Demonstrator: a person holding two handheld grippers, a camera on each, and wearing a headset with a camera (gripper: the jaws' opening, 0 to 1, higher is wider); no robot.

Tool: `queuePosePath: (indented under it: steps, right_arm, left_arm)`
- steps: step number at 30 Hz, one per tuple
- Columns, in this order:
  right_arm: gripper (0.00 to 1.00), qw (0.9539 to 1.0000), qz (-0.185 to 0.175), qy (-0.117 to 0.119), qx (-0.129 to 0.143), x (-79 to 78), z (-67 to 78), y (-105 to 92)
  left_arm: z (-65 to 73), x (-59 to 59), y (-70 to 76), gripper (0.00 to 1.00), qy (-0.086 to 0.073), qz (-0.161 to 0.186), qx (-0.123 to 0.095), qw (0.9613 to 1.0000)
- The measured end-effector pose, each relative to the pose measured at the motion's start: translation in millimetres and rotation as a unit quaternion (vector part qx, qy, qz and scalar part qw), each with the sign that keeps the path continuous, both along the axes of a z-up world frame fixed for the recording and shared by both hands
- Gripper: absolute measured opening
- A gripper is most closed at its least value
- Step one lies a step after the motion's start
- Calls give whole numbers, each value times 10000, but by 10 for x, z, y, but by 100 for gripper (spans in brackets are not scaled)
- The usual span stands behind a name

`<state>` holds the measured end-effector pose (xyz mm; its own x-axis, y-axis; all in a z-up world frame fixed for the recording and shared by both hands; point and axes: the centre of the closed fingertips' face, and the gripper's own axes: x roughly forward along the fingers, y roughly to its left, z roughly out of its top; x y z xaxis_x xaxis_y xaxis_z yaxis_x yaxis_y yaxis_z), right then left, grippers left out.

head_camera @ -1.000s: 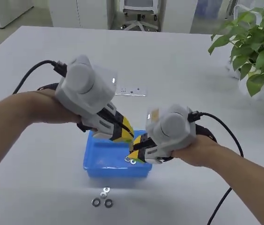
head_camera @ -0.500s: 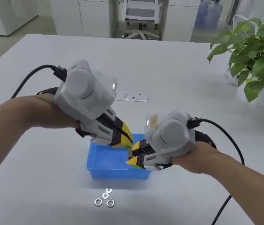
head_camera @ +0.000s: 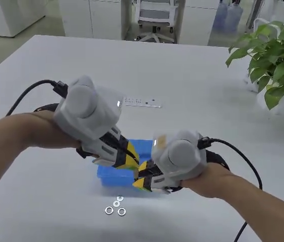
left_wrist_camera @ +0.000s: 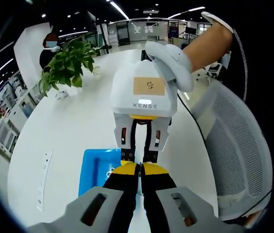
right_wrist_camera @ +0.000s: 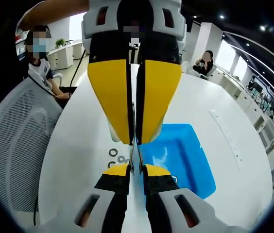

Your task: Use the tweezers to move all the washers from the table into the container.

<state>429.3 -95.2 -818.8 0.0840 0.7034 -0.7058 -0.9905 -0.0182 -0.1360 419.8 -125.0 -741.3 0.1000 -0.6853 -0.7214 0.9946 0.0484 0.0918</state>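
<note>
Right, L gripper (head_camera: 131, 162) and R gripper (head_camera: 141, 182) meet tip to tip over the blue container (head_camera: 143, 147), both sets of fingers closed on the thin tweezers (right_wrist_camera: 134, 158). Three washers (head_camera: 115, 207) lie on the bench (head_camera: 197, 96), just beside the container's near wall.

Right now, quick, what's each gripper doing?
Left gripper: shut, seemingly on the tweezers.
Right gripper: shut on the tweezers.
</note>
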Motion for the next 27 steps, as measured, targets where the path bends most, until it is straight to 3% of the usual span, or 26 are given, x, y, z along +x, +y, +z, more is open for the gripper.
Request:
queuePosePath:
  steps: [27]
  right_arm:
    - [14,9997,127,173,120,-319,-295,166]
  left_arm:
    - [-307,-296,157,5,182,134,63,9997]
